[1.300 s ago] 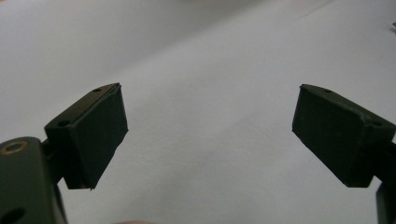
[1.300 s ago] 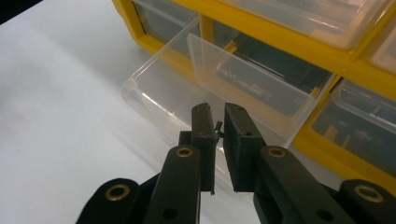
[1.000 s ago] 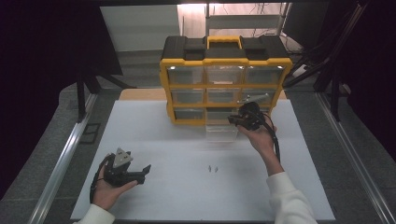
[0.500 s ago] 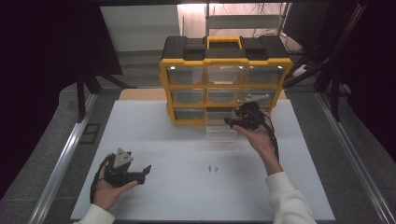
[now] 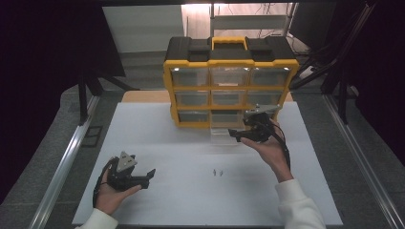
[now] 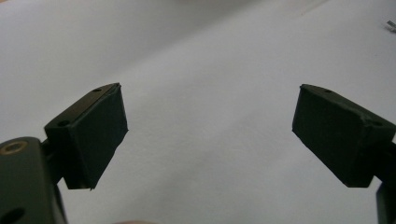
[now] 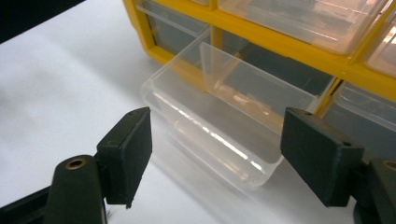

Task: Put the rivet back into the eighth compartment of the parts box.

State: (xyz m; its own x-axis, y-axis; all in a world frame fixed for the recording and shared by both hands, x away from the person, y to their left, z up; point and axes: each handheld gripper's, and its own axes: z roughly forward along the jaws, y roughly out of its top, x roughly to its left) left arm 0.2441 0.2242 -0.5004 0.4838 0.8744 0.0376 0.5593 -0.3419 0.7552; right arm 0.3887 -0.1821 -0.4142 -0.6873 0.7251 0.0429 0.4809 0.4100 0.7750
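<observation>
Place: lab-like recording bench, dim room.
Surface: white table (image 5: 157,138) edged by metal rails (image 5: 62,167).
Storage: yellow-and-black parts organizer (image 5: 229,71) with clear drawers.
Surroundings: black drapes (image 5: 43,71), stand legs, lit shelving (image 5: 248,19) behind.

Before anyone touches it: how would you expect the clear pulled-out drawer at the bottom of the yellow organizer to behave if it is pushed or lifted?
The clear drawer looks like thin rigid plastic, so probably stiff and light. Its glossy walls suggest the pads could slip. It sticks out of the yellow organizer, so a straight push would likely slide it back in.
</observation>
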